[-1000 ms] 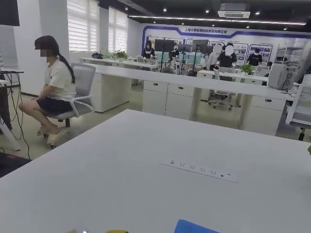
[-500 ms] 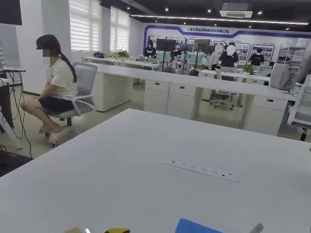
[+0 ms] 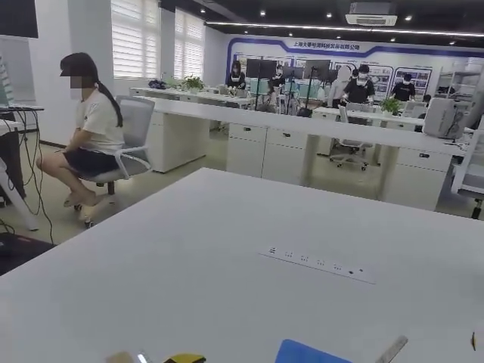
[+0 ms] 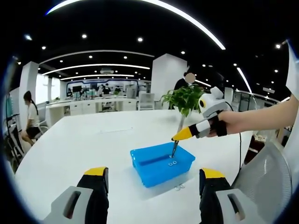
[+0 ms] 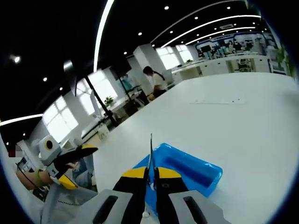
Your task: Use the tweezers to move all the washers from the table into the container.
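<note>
My right hand-held gripper was clamped tight on the tweezers, jaws pinched together with the thin blades standing up between them! In the left gripper view that gripper came in from the right, tilted downward, and the tweezers' tips were down inside the blue container, right by the washers lying on its floor. Loose washers sat on the white bench, just beside the container's near wall. My left hand-held gripper hung wide, both yellow-tipped jaws far apart with nothing between them, on the near side of the container. In the right gripper view it showed off to the left, well apart from the container, jaws spread. And in the head view a corner of the container poked up at the bottom edge, with a socket strip set in the bench further out and a person seated on a chair off to the left
</note>
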A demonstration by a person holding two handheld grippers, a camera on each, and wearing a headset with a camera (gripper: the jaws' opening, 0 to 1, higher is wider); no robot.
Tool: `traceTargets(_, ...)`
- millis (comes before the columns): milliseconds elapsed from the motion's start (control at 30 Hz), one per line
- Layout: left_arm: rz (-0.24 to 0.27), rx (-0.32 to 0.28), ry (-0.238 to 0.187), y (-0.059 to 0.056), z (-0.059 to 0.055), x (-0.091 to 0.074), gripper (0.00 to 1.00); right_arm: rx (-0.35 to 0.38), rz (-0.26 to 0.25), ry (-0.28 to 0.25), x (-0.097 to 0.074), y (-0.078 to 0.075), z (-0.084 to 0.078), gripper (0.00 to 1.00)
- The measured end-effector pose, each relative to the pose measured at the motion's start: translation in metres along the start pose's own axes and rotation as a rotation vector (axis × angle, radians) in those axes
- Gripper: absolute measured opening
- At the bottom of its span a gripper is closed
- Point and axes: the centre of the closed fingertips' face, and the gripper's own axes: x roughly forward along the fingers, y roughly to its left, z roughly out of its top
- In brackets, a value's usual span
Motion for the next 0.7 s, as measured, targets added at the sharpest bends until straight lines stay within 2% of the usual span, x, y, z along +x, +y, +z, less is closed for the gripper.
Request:
traceTargets(300,0.003,0.001,0.004,0.001,0.000,0.000,0.80,0.033,-0.044,0.026,0.017,-0.022,-0.007,0.03)
traceTargets(533,0.005,0.002,0.006,0.001,-0.001,0.000,0.80,0.007,-0.056,0.072,0.028,-0.028,-0.014,0.03)
traceTargets(700,0.002,0.005,0.012,0.000,-0.002,0.000,0.80,-0.036,-0.063,0.113,0.029,-0.032,-0.022,0.03)
